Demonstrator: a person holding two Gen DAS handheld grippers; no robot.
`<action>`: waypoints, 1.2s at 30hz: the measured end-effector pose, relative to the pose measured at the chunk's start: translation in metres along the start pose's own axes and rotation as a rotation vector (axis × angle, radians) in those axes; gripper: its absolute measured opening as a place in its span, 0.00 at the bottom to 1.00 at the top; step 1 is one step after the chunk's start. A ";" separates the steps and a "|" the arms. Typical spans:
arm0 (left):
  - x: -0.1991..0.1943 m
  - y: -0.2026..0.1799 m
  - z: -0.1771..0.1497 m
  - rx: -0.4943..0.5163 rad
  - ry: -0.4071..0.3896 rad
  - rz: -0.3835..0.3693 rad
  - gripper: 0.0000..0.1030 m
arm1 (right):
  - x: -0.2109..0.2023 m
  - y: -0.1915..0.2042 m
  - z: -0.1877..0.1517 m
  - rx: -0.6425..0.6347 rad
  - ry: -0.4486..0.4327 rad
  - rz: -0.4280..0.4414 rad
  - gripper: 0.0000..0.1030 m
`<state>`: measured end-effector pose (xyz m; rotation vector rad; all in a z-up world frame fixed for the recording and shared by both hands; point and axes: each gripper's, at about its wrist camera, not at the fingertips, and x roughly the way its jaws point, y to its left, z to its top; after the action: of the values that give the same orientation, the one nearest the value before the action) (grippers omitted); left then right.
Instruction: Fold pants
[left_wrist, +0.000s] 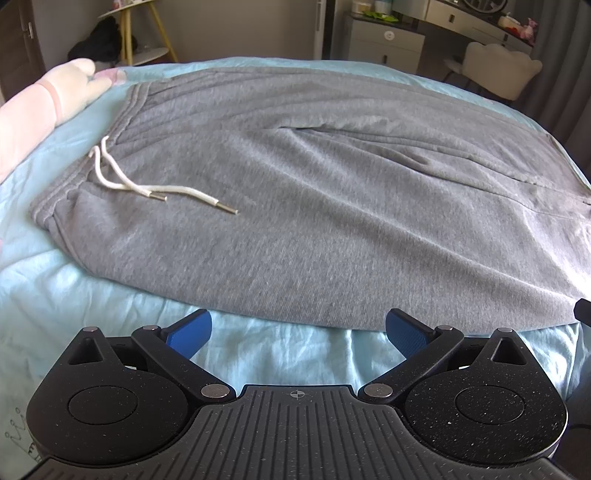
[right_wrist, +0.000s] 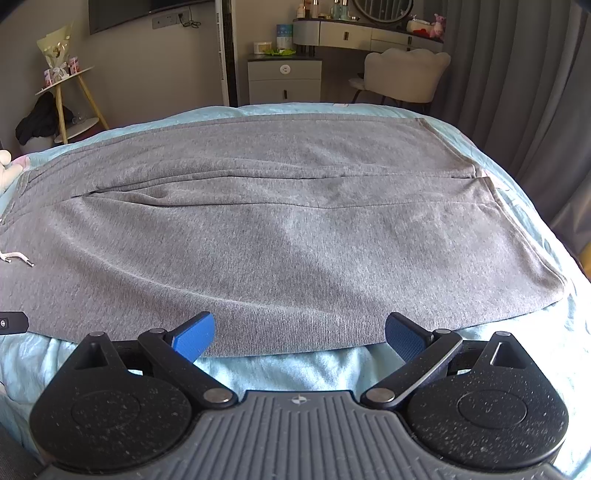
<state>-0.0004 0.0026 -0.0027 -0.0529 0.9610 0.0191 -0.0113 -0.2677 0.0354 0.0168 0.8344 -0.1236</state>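
In the left wrist view, the left gripper (left_wrist: 298, 332) has its blue-padded fingers (left_wrist: 190, 334) spread wide with nothing between them. The fingertips sit over the light blue bedsheet (left_wrist: 258, 354), just short of the near edge of the grey pants (left_wrist: 295, 206); whether they touch the sheet cannot be told. The pants lie flat across the bed, waistband to the left, legs running to the right. A white drawstring (left_wrist: 125, 181) with metal tips rests on the fabric near the waistband. At the left edge, a pale pink and white plush item (left_wrist: 48, 99) is partly cut off by the frame. A small black part at the right edge is too cropped to identify.

In the right wrist view, the right gripper (right_wrist: 300, 334) is likewise wide apart and empty. Its left fingertip overlaps the near hem of the pants (right_wrist: 295, 240) in the picture, the right one sits at the hem's edge; contact is unclear. The two legs lie side by side, their cuffs toward the right. Only the drawstring ends (right_wrist: 18, 257) show at the far left. A black object (right_wrist: 13, 322) at the left edge is cut off.
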 end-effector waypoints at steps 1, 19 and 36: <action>0.001 0.000 0.000 -0.002 0.001 -0.001 1.00 | 0.000 0.000 0.000 0.000 0.000 0.000 0.96; 0.003 0.003 -0.003 -0.013 0.009 -0.001 1.00 | 0.001 -0.001 -0.001 0.015 0.003 0.002 0.96; 0.003 0.003 0.001 -0.021 0.011 -0.005 1.00 | 0.001 -0.002 -0.001 0.023 0.004 0.005 0.96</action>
<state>0.0016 0.0054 -0.0046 -0.0747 0.9716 0.0241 -0.0118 -0.2698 0.0345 0.0412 0.8372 -0.1282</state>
